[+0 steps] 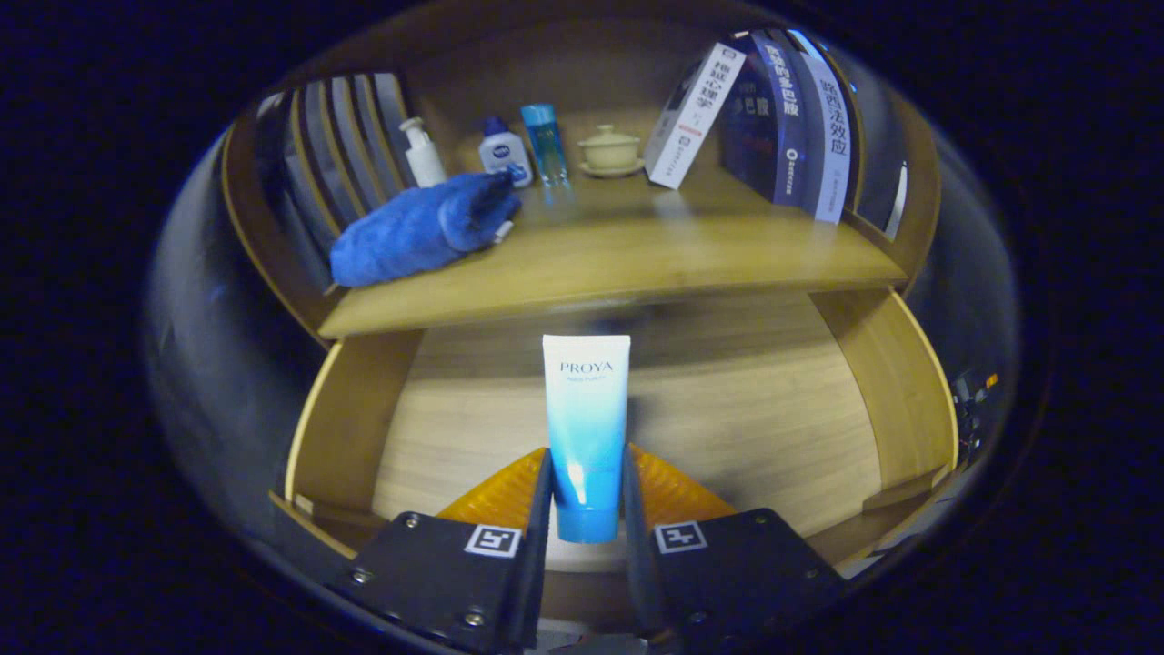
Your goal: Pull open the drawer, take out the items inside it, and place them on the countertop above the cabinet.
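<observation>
The drawer (pixel 637 409) stands open; the hand-held gripper (pixel 587 491) clamps the tube (pixel 585 428) above it, not yet placed on the desk (pixel 637 264).

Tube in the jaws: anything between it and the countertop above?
The jaws grip the tube over the open drawer. The countertop has a bare front strip right above it; the blue towel, bottles and books sit off to the sides and back. Nothing visible blocks the way.
</observation>
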`<state>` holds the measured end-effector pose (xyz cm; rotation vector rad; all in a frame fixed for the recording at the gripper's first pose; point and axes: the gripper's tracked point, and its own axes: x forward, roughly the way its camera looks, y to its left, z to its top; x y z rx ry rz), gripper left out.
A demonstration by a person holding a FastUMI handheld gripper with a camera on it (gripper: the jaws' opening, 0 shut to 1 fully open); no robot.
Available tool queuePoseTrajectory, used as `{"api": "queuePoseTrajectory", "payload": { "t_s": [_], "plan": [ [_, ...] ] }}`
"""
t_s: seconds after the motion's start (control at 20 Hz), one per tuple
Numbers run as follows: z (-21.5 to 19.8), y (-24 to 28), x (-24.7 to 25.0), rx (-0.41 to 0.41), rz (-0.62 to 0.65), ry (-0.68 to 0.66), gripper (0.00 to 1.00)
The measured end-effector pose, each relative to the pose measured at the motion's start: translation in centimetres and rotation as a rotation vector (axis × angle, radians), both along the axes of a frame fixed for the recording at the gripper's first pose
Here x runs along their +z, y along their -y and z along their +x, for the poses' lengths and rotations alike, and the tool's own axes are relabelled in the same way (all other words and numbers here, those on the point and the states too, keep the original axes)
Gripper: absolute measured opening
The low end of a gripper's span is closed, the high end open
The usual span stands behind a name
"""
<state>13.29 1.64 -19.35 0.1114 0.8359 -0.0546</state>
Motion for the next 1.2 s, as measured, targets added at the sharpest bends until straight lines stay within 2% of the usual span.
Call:
{"api": "queuePoseTrajectory", "payload": {
  "t_s": [0.3, 0.5, 0.75, 0.95, 1.2],
  "plan": [
    [-0.6, -0.1, 5.8, 0.007, 0.018, 0.193, 0.39],
    [0.7, 0.3, 9.9, 0.000, 0.000, 0.307, 0.39],
    [4.0, 1.4, 13.6, -0.005, -0.053, 0.375, 0.39],
    [7.9, 3.0, 15.5, -0.053, -0.070, 0.437, 0.39],
    [12.9, 5.0, 14.6, -0.106, -0.099, 0.468, 0.39]
  ]
}}
